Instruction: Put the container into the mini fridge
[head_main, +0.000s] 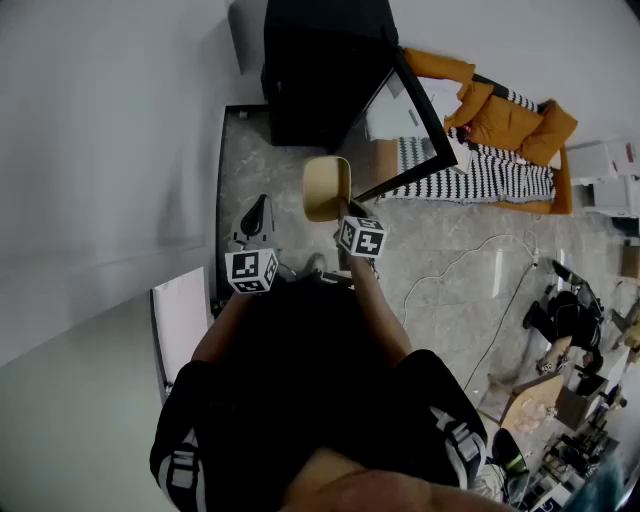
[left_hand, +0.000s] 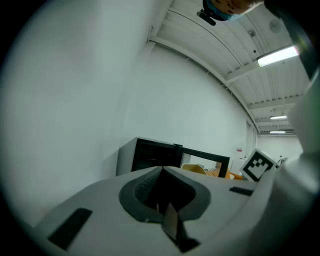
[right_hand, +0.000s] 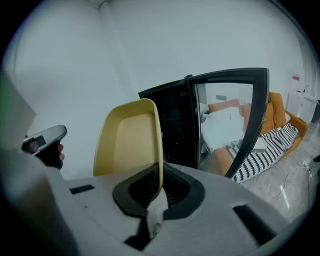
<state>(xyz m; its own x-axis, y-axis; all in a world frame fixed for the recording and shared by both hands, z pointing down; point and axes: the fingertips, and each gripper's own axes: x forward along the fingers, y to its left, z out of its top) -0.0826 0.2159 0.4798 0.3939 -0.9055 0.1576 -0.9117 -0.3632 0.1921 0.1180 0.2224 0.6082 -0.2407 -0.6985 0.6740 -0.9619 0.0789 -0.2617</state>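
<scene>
1. Container (right_hand: 127, 142), a pale yellow tray with rounded corners, is up in the air just ahead of the person's chest. It stands on edge, with its hollow side turned toward the person's left. It is outside the fridge and short of the opening.
2. The right gripper (right_hand: 156, 207) is clenched on the container. Its jaws pinch the thin side wall at the tray's lower edge, and the rest of the tray rises above them.
3. The left gripper (left_hand: 168, 221) is just beside the right one, on the person's left and slightly nearer the body. Its jaws are pressed together with nothing between them, and it touches nothing.
4. Below both grippers lies a grey marbled floor (head_main: 450, 300), with a thin white cable (head_main: 470, 262) trailing across it to the right.
5. Beyond the tray stands the black mini fridge (head_main: 320, 80), set against the white wall (head_main: 110, 150). Its glass-panelled door (head_main: 405, 125) is swung wide open to the right, so the dark interior faces the container.
6. Farthest back, past the open door, is an orange sofa (head_main: 505, 120) with a black-and-white striped cloth (head_main: 480, 178) lying on it.
</scene>
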